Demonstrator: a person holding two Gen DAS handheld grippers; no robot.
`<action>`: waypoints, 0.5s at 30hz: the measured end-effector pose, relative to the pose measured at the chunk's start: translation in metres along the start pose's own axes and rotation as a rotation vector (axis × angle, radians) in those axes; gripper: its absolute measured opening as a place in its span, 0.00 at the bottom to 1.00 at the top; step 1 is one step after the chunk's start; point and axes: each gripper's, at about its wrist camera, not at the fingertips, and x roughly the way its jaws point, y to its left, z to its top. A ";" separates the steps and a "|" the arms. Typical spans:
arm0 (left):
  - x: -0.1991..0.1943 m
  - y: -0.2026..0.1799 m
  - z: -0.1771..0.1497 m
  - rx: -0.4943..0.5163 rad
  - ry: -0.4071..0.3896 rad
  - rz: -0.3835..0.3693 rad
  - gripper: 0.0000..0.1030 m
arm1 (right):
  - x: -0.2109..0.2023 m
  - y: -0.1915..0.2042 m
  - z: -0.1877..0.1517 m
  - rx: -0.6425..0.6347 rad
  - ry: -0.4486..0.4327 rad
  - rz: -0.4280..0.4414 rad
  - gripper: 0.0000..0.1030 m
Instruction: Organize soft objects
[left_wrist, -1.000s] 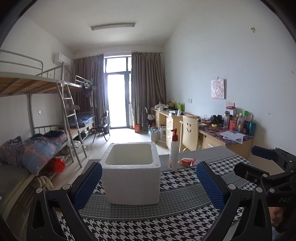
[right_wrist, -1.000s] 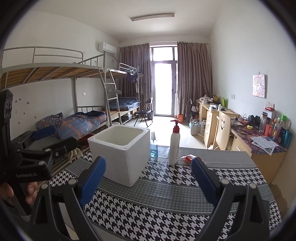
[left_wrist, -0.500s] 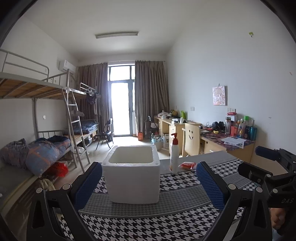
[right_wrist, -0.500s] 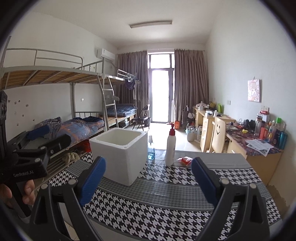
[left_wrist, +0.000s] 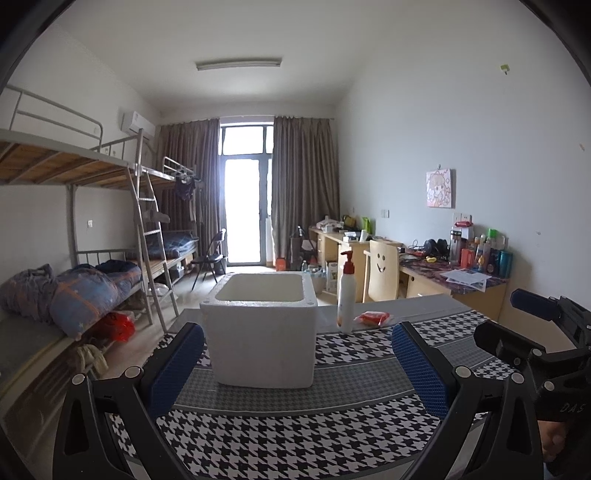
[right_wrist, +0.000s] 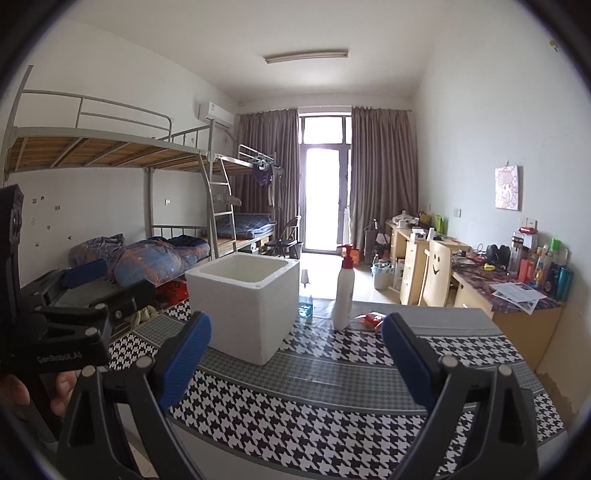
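Houndstooth table, left gripper wide apart, empty, right gripper likewise

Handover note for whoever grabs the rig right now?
Left gripper: open, empty, held over the near table edge.
Right gripper: open, empty, likewise.
Foam box stands mid-table, open top; its inside is not visible.
Pump bottle is upright to the box's right, with a red packet lying just beyond.
A small blue bottle stands behind the box.
Done: nothing visible.
Left: likely packet into box.
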 end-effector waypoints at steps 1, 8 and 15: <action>-0.001 -0.002 -0.003 0.005 0.001 0.002 0.99 | 0.000 0.000 -0.002 -0.003 0.000 -0.003 0.93; 0.001 -0.003 -0.012 0.004 0.019 -0.009 0.99 | -0.002 -0.003 -0.017 0.016 0.002 0.008 0.93; -0.001 0.002 -0.019 0.006 0.019 -0.003 0.99 | -0.004 -0.006 -0.025 0.026 0.010 0.007 0.93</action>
